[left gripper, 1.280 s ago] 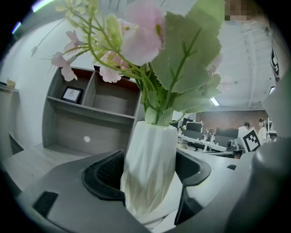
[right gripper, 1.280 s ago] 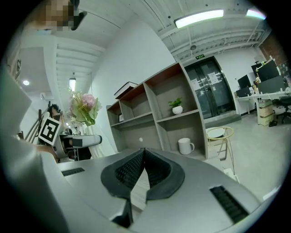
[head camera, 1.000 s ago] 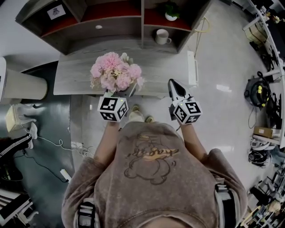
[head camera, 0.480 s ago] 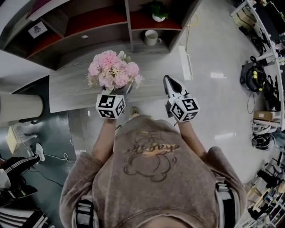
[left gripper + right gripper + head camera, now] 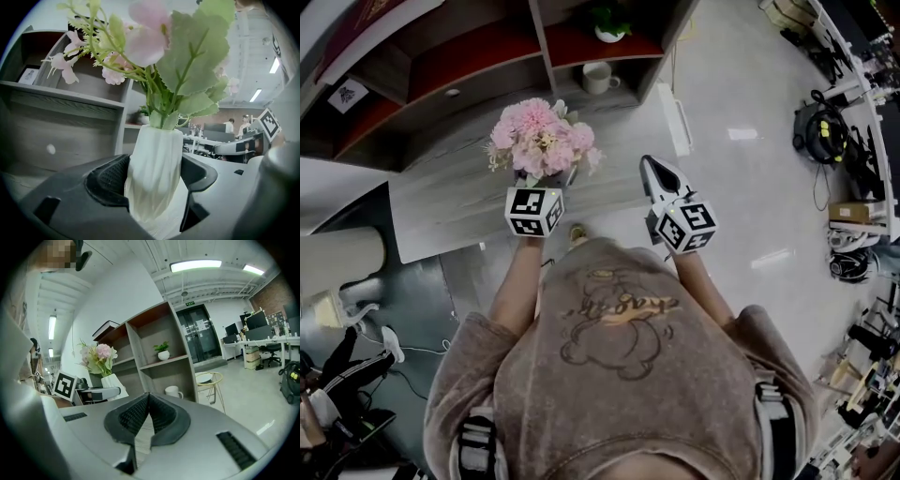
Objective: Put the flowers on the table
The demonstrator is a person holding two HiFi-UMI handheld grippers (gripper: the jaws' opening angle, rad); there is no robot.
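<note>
We held the left hand-held gripper [image 5: 153,183] with its jaws pinching a white ribbed vase [image 5: 154,157] low on its body, one dark pad on each side. The vase stood upright between the pads, and the flowers [image 5: 542,139], pink with green leaves, rose from its mouth straight above the jaws. From the head view the bunch sat just beyond the left marker cube, over the tabletop [image 5: 450,202] close to its near edge and about midway along it. We could not tell whether the vase's base touched the tabletop.

Our right hand-held gripper [image 5: 146,414] had its jaws pressed together with nothing between them. It was beside the near right corner of the tabletop, well apart from the vase and level with the left one.

Beyond the far edge of the tabletop stood a shelf unit [image 5: 487,56]. A white mug [image 5: 598,77] sat in one lower compartment, and a small potted plant [image 5: 607,21] on the shelf above it.
</note>
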